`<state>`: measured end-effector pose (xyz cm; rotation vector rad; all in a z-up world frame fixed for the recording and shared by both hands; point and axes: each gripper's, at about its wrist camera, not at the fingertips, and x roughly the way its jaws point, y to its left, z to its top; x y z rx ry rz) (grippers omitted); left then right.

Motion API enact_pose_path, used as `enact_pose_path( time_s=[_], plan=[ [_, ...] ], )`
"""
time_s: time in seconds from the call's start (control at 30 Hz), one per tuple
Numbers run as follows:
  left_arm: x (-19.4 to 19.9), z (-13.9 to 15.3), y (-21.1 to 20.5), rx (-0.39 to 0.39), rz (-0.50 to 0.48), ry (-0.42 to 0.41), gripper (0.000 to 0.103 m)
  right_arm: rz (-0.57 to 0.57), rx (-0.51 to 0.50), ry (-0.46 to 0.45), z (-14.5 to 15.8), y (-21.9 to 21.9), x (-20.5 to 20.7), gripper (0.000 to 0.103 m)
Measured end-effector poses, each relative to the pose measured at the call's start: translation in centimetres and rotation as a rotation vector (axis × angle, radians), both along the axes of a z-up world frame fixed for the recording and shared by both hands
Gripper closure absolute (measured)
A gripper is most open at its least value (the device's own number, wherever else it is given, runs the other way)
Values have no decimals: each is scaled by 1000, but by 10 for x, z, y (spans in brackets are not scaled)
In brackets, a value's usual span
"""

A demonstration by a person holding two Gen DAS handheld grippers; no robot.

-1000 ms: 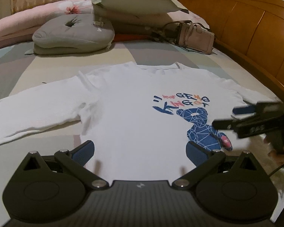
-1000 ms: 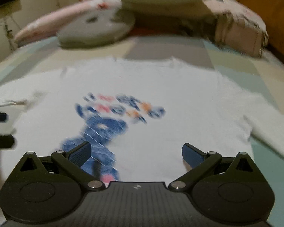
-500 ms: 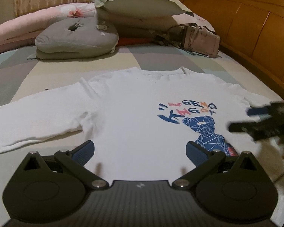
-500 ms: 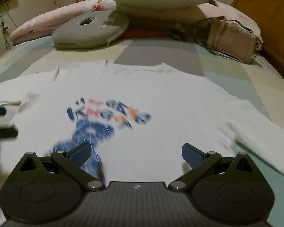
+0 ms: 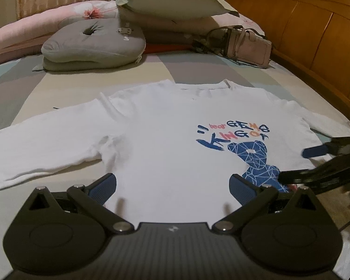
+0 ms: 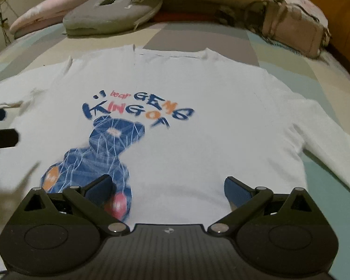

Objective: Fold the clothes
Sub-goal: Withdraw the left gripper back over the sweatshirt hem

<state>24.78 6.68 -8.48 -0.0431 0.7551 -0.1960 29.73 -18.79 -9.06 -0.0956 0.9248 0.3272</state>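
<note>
A white long-sleeved shirt (image 5: 165,140) lies flat on the bed (image 5: 198,67), front side up, with the neckline toward the pillows and the hem toward the cameras. On its chest there is a print: a blue bear (image 6: 105,154) made of thin white lines, and above it the letters in blue and orange. One sleeve (image 5: 42,149) is spread out to the left side in the left wrist view, and the other sleeve (image 6: 326,144) goes out to the right side in the right wrist view.

The left tongs (image 5: 172,186) are wide open, low over the hem of the shirt on its left half, and they hold nothing. The right tongs (image 6: 166,186) are also wide open and empty, low over the hem near the feet of the bear. In the left wrist view the right tongs come in from the right edge, with one blue pad over the other and a gap between them. I cannot tell if any pad touches the cloth.

At the head of the bed there is a grey cushion (image 5: 93,44) with a dimple in the middle, a pale pillow (image 5: 172,0) on other bedding, a pink floral pillow (image 5: 58,23), and a beige handbag (image 5: 247,46) near the wooden headboard (image 5: 315,35).
</note>
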Motion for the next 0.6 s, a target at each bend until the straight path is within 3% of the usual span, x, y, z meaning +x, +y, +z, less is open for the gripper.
enact_pose_path(
  time_s=[0.13,0.3,0.4,0.6],
  plan=[
    [-4,1,-6,8,-17,-11,1,32,75,-42,18,-31,-36,0],
    [-7,-1,-15,23,-32,-13,1,85,50,-39,4,-43,-61,0],
    [-9,-4,-20,40,-54,-1,1,20,19,5,-10,-56,-64,0],
    [-12,-5,-28,53,-82,-9,1,-11,17,-43,1,-71,-70,0]
  ],
)
